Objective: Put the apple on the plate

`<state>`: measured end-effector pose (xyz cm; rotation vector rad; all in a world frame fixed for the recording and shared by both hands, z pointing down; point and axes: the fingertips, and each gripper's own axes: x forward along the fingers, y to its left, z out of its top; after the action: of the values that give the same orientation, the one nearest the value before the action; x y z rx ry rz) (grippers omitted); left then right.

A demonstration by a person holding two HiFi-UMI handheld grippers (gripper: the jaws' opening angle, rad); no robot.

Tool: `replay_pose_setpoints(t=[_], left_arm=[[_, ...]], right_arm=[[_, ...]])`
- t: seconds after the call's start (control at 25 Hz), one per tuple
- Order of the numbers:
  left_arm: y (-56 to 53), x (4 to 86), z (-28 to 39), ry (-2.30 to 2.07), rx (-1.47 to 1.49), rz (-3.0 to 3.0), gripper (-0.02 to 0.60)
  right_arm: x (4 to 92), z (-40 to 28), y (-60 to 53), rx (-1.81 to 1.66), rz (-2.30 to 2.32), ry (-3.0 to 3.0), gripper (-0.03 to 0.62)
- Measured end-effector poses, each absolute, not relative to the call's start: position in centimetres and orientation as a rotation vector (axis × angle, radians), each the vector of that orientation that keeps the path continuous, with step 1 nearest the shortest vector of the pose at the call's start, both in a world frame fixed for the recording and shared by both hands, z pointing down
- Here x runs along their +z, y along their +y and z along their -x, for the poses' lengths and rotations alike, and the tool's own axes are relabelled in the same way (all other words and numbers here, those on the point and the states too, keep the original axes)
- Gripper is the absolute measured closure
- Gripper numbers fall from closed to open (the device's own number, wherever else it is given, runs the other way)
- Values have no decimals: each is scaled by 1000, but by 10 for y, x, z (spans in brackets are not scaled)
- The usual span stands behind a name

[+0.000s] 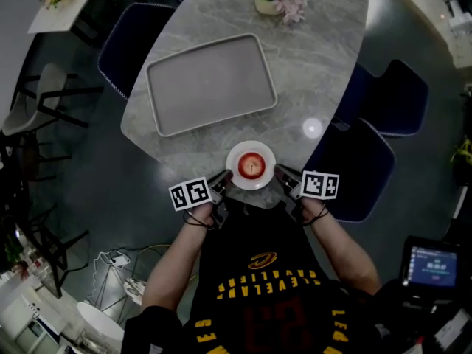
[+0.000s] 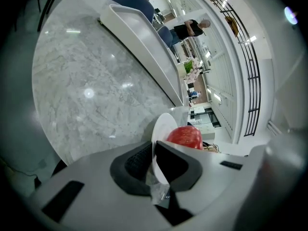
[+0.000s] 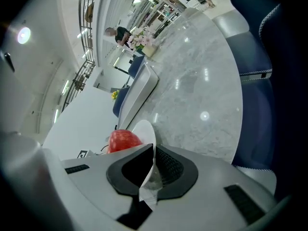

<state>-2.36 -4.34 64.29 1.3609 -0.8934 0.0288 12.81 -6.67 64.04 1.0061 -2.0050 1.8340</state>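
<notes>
At the lower middle of the head view, the apple (image 1: pixel 251 166) is seen on the white plate (image 1: pixel 236 155), between the two grippers. The plate's left rim is clamped by the left gripper (image 1: pixel 223 183) and its right rim by the right gripper (image 1: pixel 279 173), at the near edge of the table (image 1: pixel 317 72).

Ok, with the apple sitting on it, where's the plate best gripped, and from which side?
By the thin rim, from both sides at once. The apple fills the middle of the plate, leaving only the rim free, and opposite pinches should keep it level. The left gripper and right gripper are shut on it just so.
</notes>
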Motion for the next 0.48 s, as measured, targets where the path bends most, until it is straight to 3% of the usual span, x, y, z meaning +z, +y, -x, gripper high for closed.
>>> replay_pose_setpoints(t=[0.48], left_arm=[[-50,609,31,-948,-104,-1349,552]], right_arm=[[602,-118,-89,1820,-890,-2112,568]])
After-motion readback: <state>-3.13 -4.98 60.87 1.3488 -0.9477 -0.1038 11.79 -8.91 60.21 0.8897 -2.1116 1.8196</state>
